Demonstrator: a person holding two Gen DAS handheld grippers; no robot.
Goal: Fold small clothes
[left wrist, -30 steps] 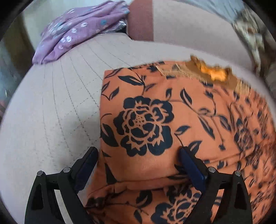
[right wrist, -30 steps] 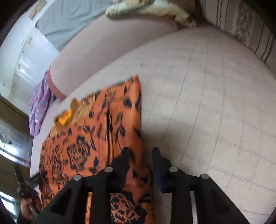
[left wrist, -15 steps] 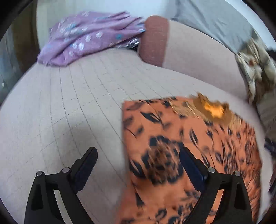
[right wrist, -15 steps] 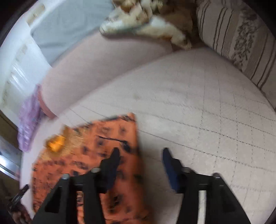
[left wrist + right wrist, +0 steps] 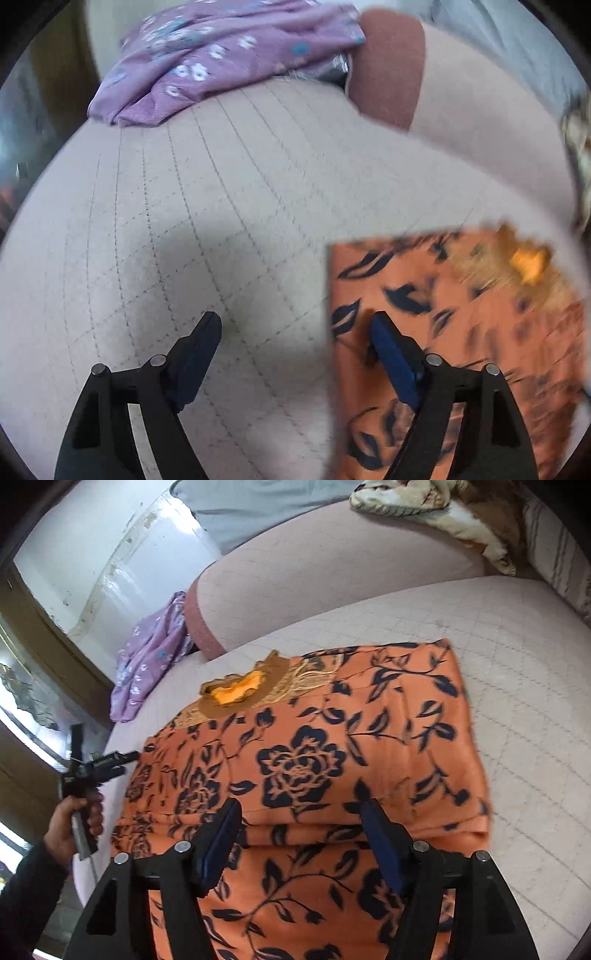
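Observation:
An orange garment [image 5: 373,738] with a dark floral print lies folded on the pale quilted sofa seat [image 5: 184,206], its brown-gold neckline [image 5: 240,686] towards the backrest. In the right wrist view my right gripper [image 5: 301,808] hovers over the garment's near fold. Its jaws are opening, and no cloth is pinched between the pads. My left gripper [image 5: 293,321] is over the seat at the garment's [image 5: 443,314] left edge. Its jaws are wide but closing, with nothing held. The right view shows that gripper [image 5: 96,764] in a hand at the left.
A purple flowered cloth [image 5: 221,55] is heaped at the seat's far left end, next to a rust-coloured cushion end [image 5: 388,66]. A fuzzy cream and brown blanket [image 5: 436,506] and a striped cushion [image 5: 554,542] lie at the back right.
The left gripper has slid left off the garment onto bare seat. The right gripper has swung from the garment's right edge to over its middle, and its jaws have widened.

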